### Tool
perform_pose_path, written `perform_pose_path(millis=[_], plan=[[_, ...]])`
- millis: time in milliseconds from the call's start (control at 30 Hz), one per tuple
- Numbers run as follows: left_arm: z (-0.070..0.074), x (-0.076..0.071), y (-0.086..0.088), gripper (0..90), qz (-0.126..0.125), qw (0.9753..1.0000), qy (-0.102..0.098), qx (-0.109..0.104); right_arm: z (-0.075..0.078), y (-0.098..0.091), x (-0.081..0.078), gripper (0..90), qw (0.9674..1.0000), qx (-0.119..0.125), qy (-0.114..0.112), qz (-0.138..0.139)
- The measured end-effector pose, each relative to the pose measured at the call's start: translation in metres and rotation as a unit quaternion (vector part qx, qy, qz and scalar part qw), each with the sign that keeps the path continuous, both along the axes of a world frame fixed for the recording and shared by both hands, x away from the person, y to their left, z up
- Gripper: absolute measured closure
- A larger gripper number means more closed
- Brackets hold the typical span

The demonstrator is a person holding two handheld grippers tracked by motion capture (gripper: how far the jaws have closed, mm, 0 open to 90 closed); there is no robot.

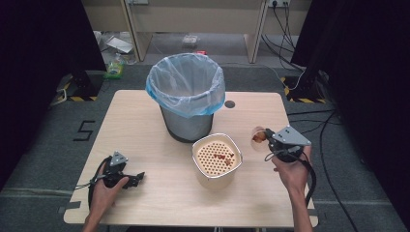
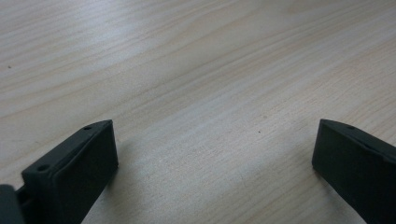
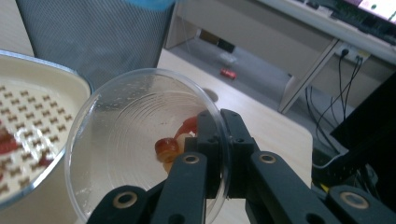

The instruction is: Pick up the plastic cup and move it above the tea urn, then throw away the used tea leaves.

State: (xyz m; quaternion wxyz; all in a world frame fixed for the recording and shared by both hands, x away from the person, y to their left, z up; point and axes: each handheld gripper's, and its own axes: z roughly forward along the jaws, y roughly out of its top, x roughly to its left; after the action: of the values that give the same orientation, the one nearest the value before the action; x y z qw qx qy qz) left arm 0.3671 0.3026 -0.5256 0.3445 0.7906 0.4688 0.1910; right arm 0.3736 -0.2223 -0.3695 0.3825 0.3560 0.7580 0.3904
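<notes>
Left gripper (image 1: 139,178): my near-left tool rests low on the tabletop (image 1: 145,125) close to its front-left corner, jaws spread wide with bare wood between them (the left gripper view looks straight down the grain).
Right gripper (image 1: 265,137): I hold it lifted over the right edge of the tabletop, jaws pinched narrow onto the rim of a clear plastic cup (image 3: 140,140), one jaw inside the wall and one outside.
Clear plastic cup: tipped on its side with the mouth facing the gripper's camera; reddish-orange food scraps (image 3: 173,142) cling inside, just beside the inner jaw. In the high view it sits just right of the strainer basket, apart from it.
Strainer basket (image 1: 217,159): cream, square with rounded corners and a perforated floor, standing mid-table toward the front edge; a few red bits (image 1: 223,158) lie on the holes.
Trash bin (image 1: 186,96): grey mesh, lined with a pale blue bag, upright behind the basket toward the back edge (basket and bin look nearly touching, though I cannot be sure).
Dark round mark (image 1: 229,104): on the tabletop just right of the bin.
</notes>
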Motion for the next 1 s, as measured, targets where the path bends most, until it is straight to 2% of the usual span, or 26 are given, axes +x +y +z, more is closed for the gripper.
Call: perform_pose_path(millis=[33,67,167,267,333,367,400,500,633,667,700,767,800,867,900,933,967,1000], plan=[[0.000,0.000,0.000,0.0,0.000,1.0000,0.000,0.000,0.004,0.005,0.002,87.8,0.9999,-0.004,-0.013,0.005],[0.000,0.000,0.000,0.0,0.000,1.0000,0.000,0.000,0.004,0.005,0.002,87.8,0.9999,-0.004,-0.013,0.005],[0.000,0.000,0.000,0.0,0.000,1.0000,0.000,0.000,0.009,0.015,0.004,87.8,0.9994,-0.012,-0.031,0.012],[0.000,0.000,0.000,0.0,0.000,1.0000,0.000,0.000,0.012,0.031,0.006,87.9,0.9973,-0.028,-0.063,0.024],[0.000,0.000,0.000,0.0,0.000,1.0000,0.000,0.000,0.013,0.034,0.006,87.9,0.9967,-0.033,-0.070,0.026],[0.000,0.000,0.000,0.0,0.000,1.0000,0.000,0.000,0.015,0.044,0.007,88.0,0.9940,-0.050,-0.091,0.034],[0.000,0.000,0.000,0.0,0.000,1.0000,0.000,0.000,0.015,0.044,0.007,88.0,0.9940,-0.050,-0.091,0.034],[0.000,0.000,0.000,0.0,0.000,1.0000,0.000,0.000,0.018,0.059,0.007,88.1,0.9897,-0.069,-0.117,0.043],[0.000,0.000,0.000,0.0,0.000,1.0000,0.000,0.000,0.018,0.079,0.008,88.1,0.9819,-0.092,-0.153,0.064],[0.000,0.000,0.000,0.0,0.000,1.0000,0.000,0.000,0.017,0.087,0.007,88.2,0.9764,-0.110,-0.173,0.069],[0.000,0.000,0.000,0.0,0.000,1.0000,0.000,0.000,0.016,0.090,0.007,88.1,0.9742,-0.114,-0.181,0.071],[0.000,0.000,0.000,0.0,0.000,1.0000,0.000,0.000,0.015,0.093,0.006,88.1,0.9729,-0.115,-0.187,0.073],[0.000,0.000,0.000,0.0,0.000,1.0000,0.000,0.000,0.013,0.095,0.005,88.2,0.9680,-0.128,-0.203,0.074],[0.000,0.000,0.000,0.0,0.000,1.0000,0.000,0.000,0.012,0.099,0.002,88.3,0.9620,-0.146,-0.220,0.070],[0.000,0.000,0.000,0.0,0.000,1.0000,0.000,0.000,0.013,0.101,-0.002,88.3,0.9549,-0.158,-0.242,0.069],[0.000,0.000,0.000,0.0,0.000,1.0000,0.000,0.000,0.013,0.101,-0.002,88.3,0.9549,-0.158,-0.242,0.069],[0.000,0.000,0.000,0.0,0.000,1.0000,0.000,0.000,0.014,0.102,-0.004,88.3,0.9511,-0.164,-0.252,0.069],[0.000,0.000,0.000,0.0,0.000,1.0000,0.000,0.000,0.018,0.104,-0.011,88.3,0.9431,-0.172,-0.277,0.063]])
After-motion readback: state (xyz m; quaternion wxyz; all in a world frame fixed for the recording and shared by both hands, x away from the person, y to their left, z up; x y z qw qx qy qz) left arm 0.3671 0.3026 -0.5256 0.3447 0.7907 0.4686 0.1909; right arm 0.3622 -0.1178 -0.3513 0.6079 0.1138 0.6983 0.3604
